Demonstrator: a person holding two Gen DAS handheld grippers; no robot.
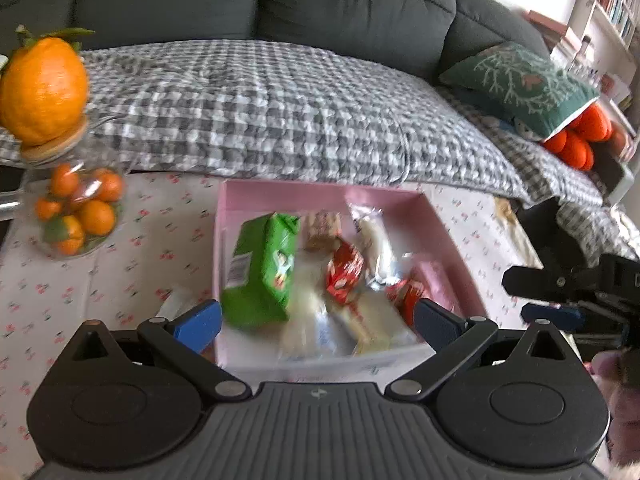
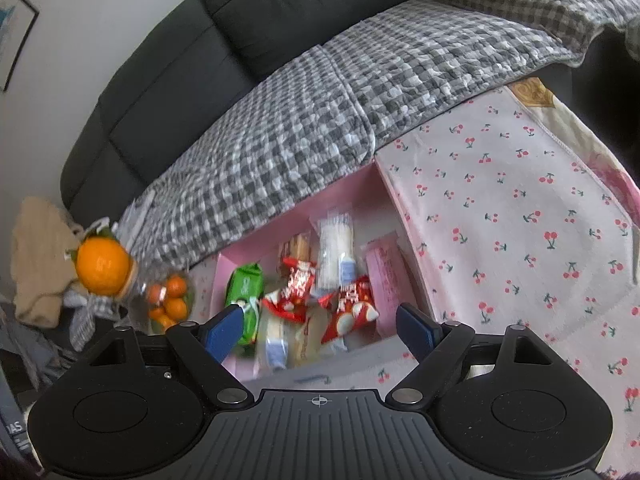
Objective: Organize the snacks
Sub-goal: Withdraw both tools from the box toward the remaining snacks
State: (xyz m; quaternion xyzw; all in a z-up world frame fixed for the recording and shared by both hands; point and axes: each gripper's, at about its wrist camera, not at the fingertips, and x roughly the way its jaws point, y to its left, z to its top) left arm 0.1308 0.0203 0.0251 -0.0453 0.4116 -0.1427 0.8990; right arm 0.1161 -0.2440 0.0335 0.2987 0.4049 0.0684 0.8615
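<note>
A pink box (image 1: 280,194) (image 2: 352,188) sits on the cherry-print tablecloth and holds several snacks: a green packet (image 1: 262,268) (image 2: 246,286), red wrapped packets (image 1: 344,270) (image 2: 294,284), pale wafer packets (image 1: 374,240) (image 2: 336,246) and a pink packet (image 2: 384,272). My left gripper (image 1: 318,322) is open and empty, above the box's near edge. My right gripper (image 2: 320,334) is open and empty, also over the box's near side; it shows at the right of the left wrist view (image 1: 552,292). A white packet (image 1: 174,300) lies on the cloth left of the box.
A glass jar of small oranges (image 1: 80,212) (image 2: 170,300) with a large orange (image 1: 44,88) (image 2: 102,266) on its lid stands at the left. A sofa with a grey checked blanket (image 1: 272,112) (image 2: 320,120) runs behind the table. The tablecloth (image 2: 520,220) stretches to the right.
</note>
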